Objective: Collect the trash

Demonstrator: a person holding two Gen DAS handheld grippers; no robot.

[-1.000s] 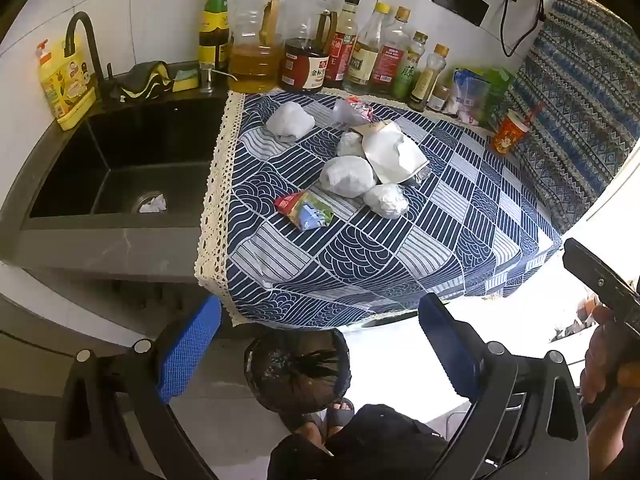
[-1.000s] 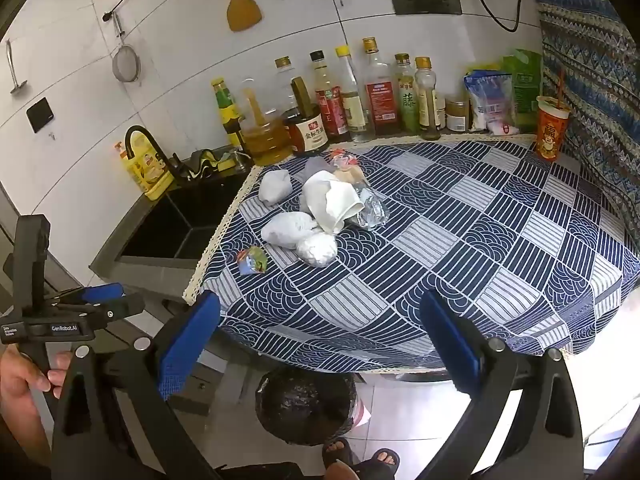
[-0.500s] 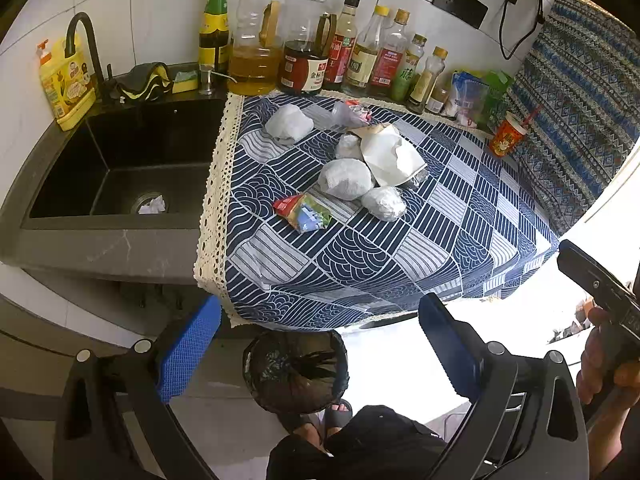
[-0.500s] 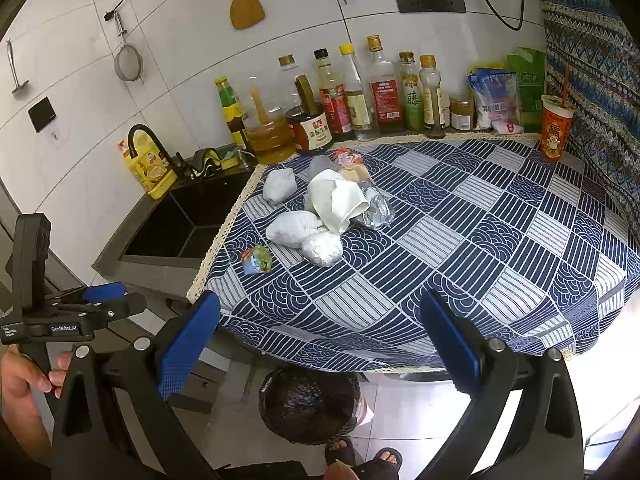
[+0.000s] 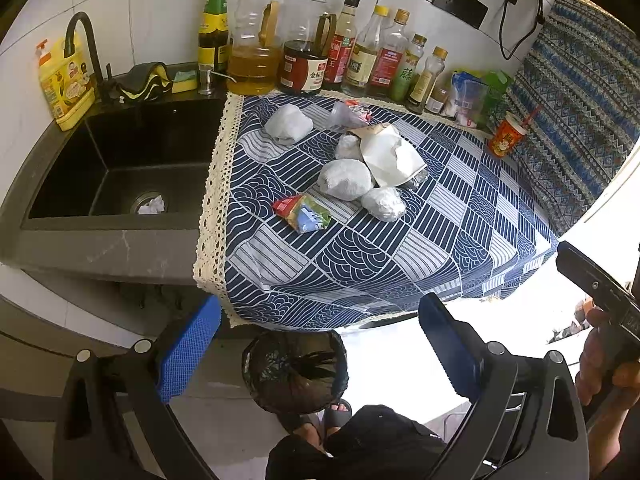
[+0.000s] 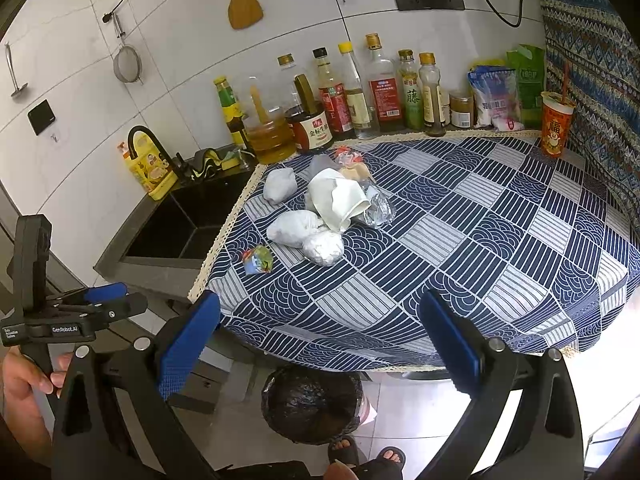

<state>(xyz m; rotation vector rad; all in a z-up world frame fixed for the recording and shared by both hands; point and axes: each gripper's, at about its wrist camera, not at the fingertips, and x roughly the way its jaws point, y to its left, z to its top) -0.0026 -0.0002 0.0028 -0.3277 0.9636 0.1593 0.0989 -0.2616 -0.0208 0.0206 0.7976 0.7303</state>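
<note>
Trash lies on a blue patterned tablecloth [image 5: 400, 248]: several white crumpled wads [image 5: 345, 179], a white paper bag [image 5: 394, 156], a colourful snack wrapper [image 5: 304, 213] and a clear plastic wrapper [image 5: 348, 114]. The same pile shows in the right wrist view, with the paper bag [image 6: 338, 200] and snack wrapper [image 6: 258, 259]. A bin with a black liner [image 5: 295, 370] stands on the floor below the counter edge; it also shows in the right wrist view [image 6: 312, 404]. My left gripper [image 5: 320, 344] is open and empty above the bin. My right gripper [image 6: 320, 336] is open and empty before the counter.
A black sink [image 5: 120, 168] with a tap lies left of the cloth. Bottles [image 5: 340, 64] line the back wall, with a red cup [image 5: 507, 136] and food packets at the right. The person's sandalled feet [image 6: 368, 456] stand by the bin.
Both grippers have drifted slightly toward the counter, so the cloth and trash sit a little nearer in view. Both stay open and empty. No trash has moved.
</note>
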